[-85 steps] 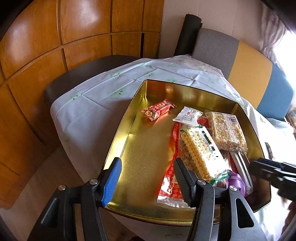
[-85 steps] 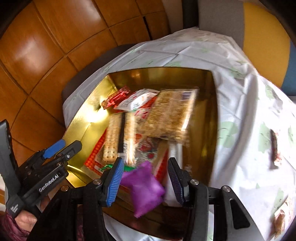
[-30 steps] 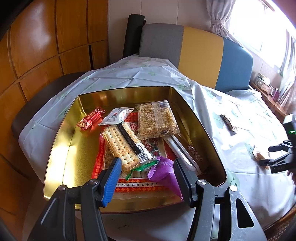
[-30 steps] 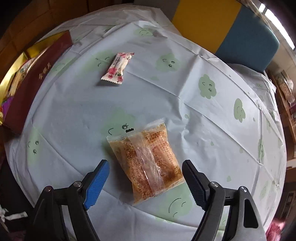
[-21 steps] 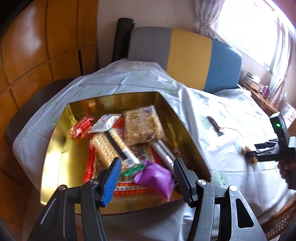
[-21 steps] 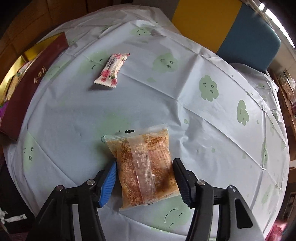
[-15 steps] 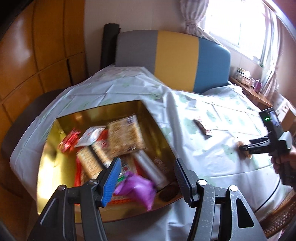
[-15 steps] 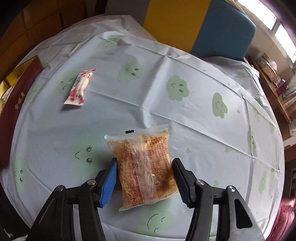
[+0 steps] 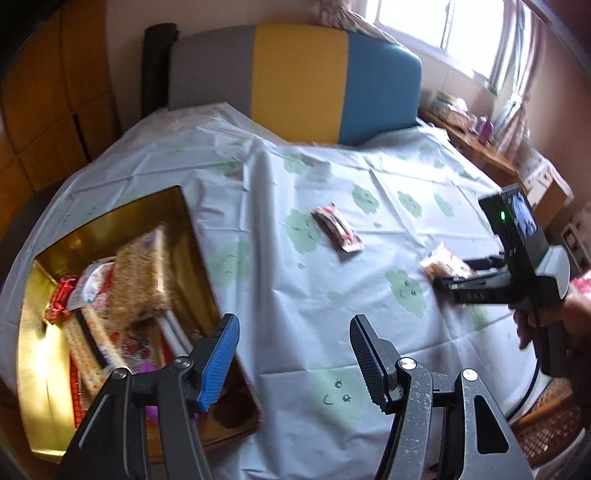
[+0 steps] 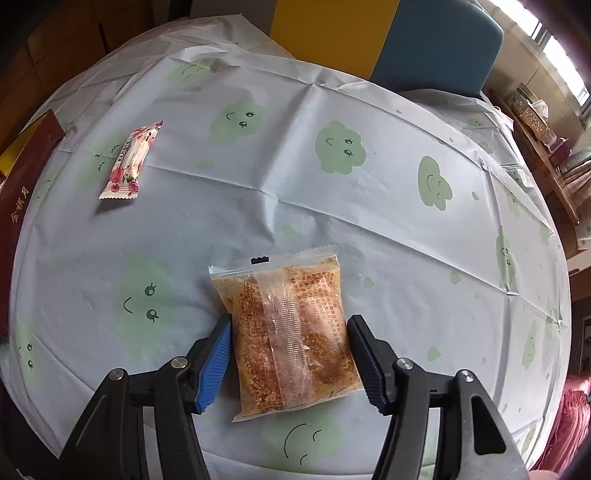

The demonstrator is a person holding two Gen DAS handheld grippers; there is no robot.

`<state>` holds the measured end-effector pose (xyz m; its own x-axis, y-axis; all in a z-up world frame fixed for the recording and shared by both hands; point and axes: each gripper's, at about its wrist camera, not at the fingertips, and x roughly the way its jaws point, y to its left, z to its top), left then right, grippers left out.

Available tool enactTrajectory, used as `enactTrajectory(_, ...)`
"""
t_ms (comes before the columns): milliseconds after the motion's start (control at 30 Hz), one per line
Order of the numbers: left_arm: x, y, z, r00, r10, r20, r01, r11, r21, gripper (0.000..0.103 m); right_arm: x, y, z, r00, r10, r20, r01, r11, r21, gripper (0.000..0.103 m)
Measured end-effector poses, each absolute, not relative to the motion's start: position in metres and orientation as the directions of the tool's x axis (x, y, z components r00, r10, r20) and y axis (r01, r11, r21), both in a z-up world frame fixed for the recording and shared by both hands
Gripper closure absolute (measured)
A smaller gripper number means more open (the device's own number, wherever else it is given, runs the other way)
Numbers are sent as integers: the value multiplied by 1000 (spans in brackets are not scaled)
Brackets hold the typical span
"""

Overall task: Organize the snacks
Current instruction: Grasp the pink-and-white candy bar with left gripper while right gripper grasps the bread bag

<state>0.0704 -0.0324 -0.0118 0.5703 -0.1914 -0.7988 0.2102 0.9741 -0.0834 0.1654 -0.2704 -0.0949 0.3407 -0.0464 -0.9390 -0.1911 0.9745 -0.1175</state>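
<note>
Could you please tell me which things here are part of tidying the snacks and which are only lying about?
Part of the job:
- orange snack pack, between the right claw's fingers
- pink candy on the tablecloth
- gold tin, already holding snacks
- left claw, empty

Just lying about:
- chair
- tablecloth
- window

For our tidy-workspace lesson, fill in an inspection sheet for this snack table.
Surface: creased tablecloth, green cloud faces.
Job's things: tin holding snacks; candy and packet loose on tablecloth.
Clutter: nothing seen.
Grippers: left gripper open, empty, beside tin; right gripper astride packet, pads at its sides, jaws opening.
Cables: one black cable below right gripper's handle.
Surroundings: grey, yellow and blue chair; window; wood panelling.
</note>
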Motion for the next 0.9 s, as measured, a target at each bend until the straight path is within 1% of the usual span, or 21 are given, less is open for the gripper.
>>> enactTrajectory(167, 78, -44, -23, 545, -185, -818, 219, 973, -75, 40, 168, -274, -97, 329, -43, -943, -178, 978, -107, 39)
enactTrajectory(267, 85, -46, -29, 515, -208, -831, 208, 971, -114, 40, 169, -275, -98, 328, -53, -943, -181, 976, -117, 37)
enactTrajectory(300, 88, -48, -30, 500, -219, -838, 207, 970, -130, 40, 169, -274, -99, 329, -60, -942, -179, 976, -125, 34)
enactTrajectory(367, 94, -52, -32, 478, -242, -844, 225, 963, -149, 40, 172, -273, -101, 327, -67, -943, -180, 975, -131, 34)
enactTrajectory(600, 119, -68, -40, 456, -208, -865, 214, 969, -120, 40, 175, -272, -102, 325, -71, -943, -200, 969, -142, 34)
enactTrajectory(733, 140, -76, -45, 440, -211, -873, 195, 971, -136, 41, 174, -270, -102, 326, -75, -942, -204, 968, -148, 34)
enactTrajectory(833, 155, -86, -47, 451, -208, -868, 206, 970, -125, 43, 174, -269, -102, 327, -79, -942, -207, 966, -153, 34)
enactTrajectory(900, 169, -94, -49, 448, -209, -869, 209, 970, -125, 47, 174, -269, -102, 327, -79, -942, -208, 966, -153, 34)
